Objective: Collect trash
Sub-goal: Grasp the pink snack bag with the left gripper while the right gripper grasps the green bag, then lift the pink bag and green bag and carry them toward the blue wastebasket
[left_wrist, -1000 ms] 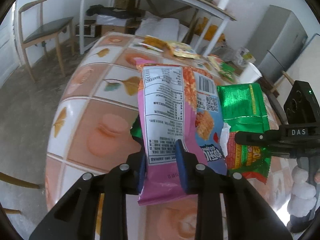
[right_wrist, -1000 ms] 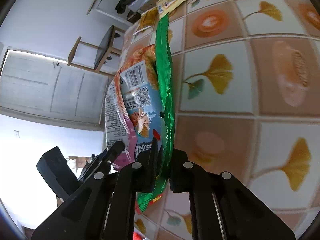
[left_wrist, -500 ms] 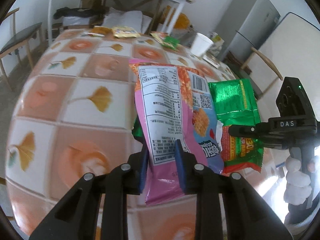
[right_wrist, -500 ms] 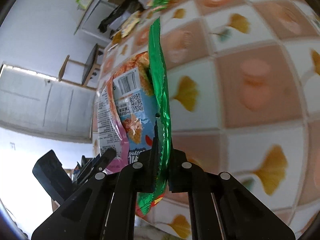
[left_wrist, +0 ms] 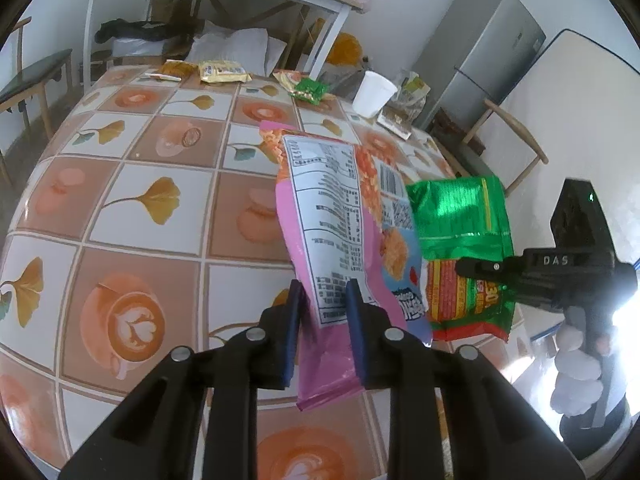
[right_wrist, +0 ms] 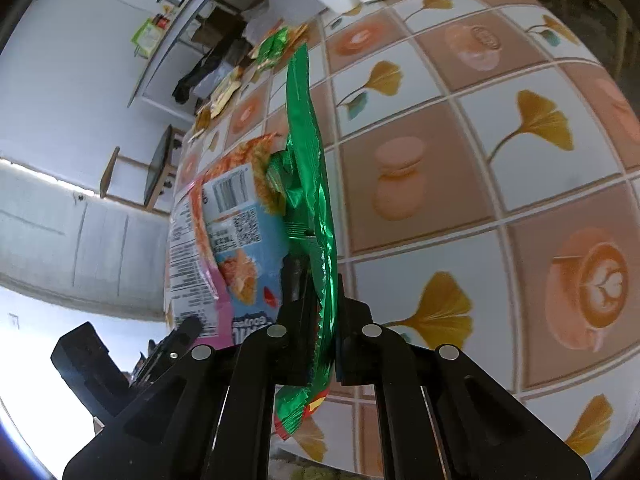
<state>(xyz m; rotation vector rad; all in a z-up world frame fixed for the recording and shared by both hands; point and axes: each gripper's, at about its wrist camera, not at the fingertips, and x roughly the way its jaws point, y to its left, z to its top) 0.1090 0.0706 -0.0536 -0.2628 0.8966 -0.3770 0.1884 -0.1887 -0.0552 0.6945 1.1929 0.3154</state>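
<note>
Both claws have swung across the bench since a second ago: in the left wrist view the white paper cup and the fridge have slid from the far right edge in toward the upper middle, and both wrappers have come along with the claws. The left claw's jaws have just been closing a little further, with the pink wrapper between them.

Nearest, at lower centre of the left wrist view, the left claw (left_wrist: pixel 322 308) pinches the pink snack wrapper (left_wrist: pixel 332 236) by its lower part; it stands upright, flat and empty-looking, nutrition label facing the camera, a blue panel on its right side. Just beside it at mid right, the right claw (right_wrist: pixel 322 320) is clamped narrow on the green foil wrapper (right_wrist: pixel 308 152), crinkled and shiny, with a red and yellow band near its bottom.

Two pieces are thus picked up, by my reckoning an early-to-middle stage. No bin shows. Farther off, along the tiled bench (left_wrist: pixel 132 184) toward the top of the frame, lie a yellow packet (left_wrist: pixel 224 72), an orange packet (left_wrist: pixel 174 68), a small green packet (left_wrist: pixel 310 90) and the white paper cup (left_wrist: pixel 374 92), seemingly still to collect.
</note>
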